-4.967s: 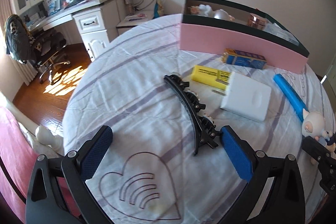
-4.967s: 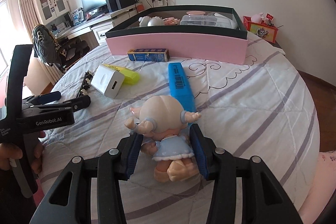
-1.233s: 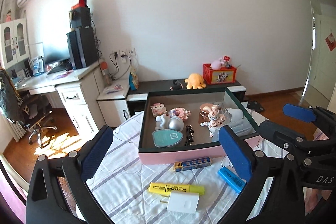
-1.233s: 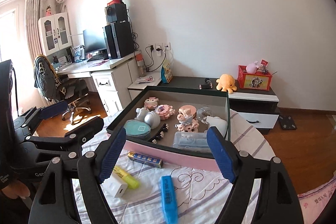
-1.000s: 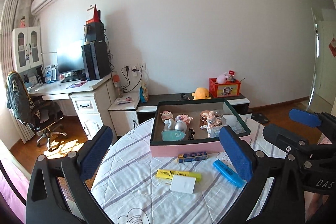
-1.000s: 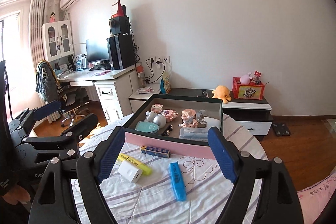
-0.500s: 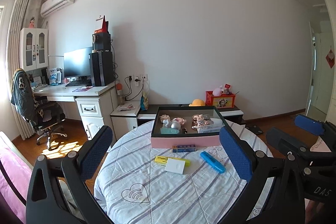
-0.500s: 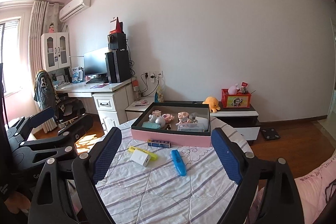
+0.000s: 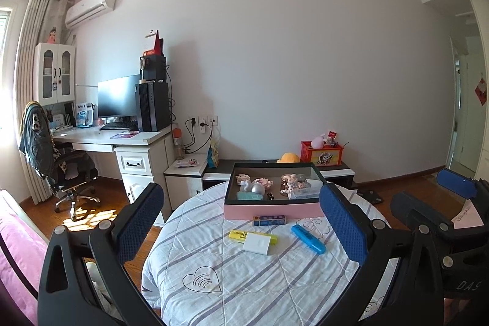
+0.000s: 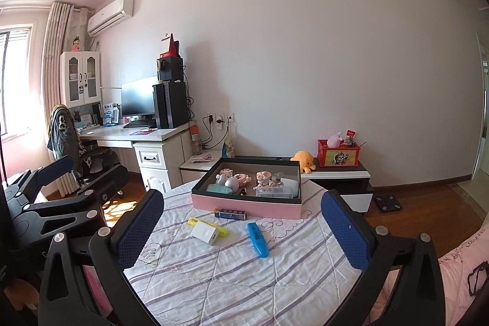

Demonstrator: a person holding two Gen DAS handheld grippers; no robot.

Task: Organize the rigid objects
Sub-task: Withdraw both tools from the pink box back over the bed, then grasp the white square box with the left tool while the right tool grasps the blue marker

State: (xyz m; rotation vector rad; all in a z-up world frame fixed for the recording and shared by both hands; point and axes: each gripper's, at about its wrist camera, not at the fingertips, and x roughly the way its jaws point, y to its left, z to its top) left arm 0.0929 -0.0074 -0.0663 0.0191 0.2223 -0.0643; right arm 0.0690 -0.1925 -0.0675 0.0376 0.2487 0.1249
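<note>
L gripper (image 9: 241,222): jaws standing wide apart, holding nothing.
R gripper (image 10: 241,225): jaws just been opening, now gaping, nothing btwn.
White block (image 10: 205,232): lying mid-table, touching yellow marker (image 10: 224,231).
Blue marker (image 10: 257,239): at 3 o'clock of block.
Pink box (image 10: 244,208): sitting at 12, w/ figurines inside.

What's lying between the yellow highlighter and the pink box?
A small blue carton lies between the highlighter and the box, clearest in the right wrist view.

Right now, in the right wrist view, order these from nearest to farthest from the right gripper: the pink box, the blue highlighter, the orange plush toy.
1. blue highlighter, lying on the quilt just ahead of the right gripper.
2. pink box, farther back on the table.
3. orange plush toy, on the low cabinet behind the table, to the right.
</note>
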